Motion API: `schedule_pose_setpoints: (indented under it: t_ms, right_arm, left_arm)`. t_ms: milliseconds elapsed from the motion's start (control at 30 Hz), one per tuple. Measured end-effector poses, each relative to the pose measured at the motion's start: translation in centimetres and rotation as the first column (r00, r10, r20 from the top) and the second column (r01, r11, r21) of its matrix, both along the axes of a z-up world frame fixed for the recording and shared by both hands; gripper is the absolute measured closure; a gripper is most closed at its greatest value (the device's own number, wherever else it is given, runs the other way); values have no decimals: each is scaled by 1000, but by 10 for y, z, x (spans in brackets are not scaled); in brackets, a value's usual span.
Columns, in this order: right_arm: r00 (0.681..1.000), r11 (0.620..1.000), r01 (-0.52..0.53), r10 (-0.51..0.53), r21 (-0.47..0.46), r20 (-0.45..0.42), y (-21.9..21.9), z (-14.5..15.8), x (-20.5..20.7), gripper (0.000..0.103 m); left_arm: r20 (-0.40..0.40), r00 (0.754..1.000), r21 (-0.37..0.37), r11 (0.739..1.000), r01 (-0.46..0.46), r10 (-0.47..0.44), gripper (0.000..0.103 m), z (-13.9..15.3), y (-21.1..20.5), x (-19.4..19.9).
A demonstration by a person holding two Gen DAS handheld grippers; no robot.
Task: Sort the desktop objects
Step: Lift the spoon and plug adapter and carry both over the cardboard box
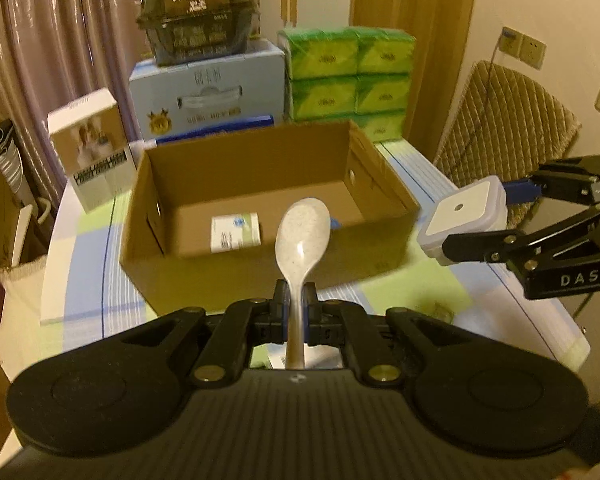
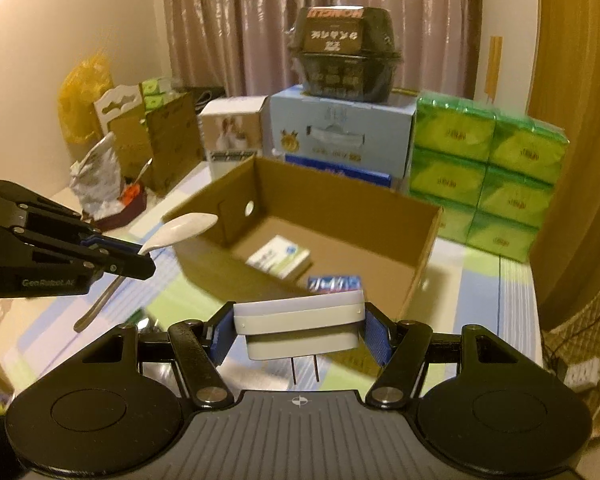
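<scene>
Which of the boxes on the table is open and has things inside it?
The brown cardboard box in the middle: its top is open, and a small white-green packet lies on its floor. The boxes behind it are closed.

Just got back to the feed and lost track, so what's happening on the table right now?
The left gripper has its jaws closed on the handle of a speckled white plastic spoon, bowl pointing toward the open brown cardboard box. The right gripper clamps a white square plug-in adapter, prongs down, near the box. A small white-and-green carton already lies inside.
</scene>
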State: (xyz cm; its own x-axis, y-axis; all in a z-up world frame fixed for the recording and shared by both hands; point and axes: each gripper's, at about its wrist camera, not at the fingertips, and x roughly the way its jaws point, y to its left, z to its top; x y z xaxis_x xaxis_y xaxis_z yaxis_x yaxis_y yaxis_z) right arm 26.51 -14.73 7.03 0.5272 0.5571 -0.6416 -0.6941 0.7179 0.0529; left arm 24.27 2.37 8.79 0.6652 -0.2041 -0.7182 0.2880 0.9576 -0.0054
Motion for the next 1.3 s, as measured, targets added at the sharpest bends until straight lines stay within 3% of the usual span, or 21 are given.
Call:
schedule_pose_setpoints:
  t_ms: [333,667,1067,1300]
  right_arm:
    - [999,998,53,-52,36,-11,31,-4,83,41]
    - [991,993,103,-98,58,-87,51,-37,141,41]
    - [985,995,98,-93,25,-147,65,-85,163,41]
    - [982,995,103,-99,14,-159,68,-94,167,41]
  left_arm:
    - [-1,1000,-41,999,-31,31,99,9,17,99]
    - [-24,998,-53,997,-58,56,99,-21,28,172]
    - [-110,990,-78,993,-91,83,99,-82,36,204]
    - [-114,989,-98,989,-110,98,95,-88,42,207]
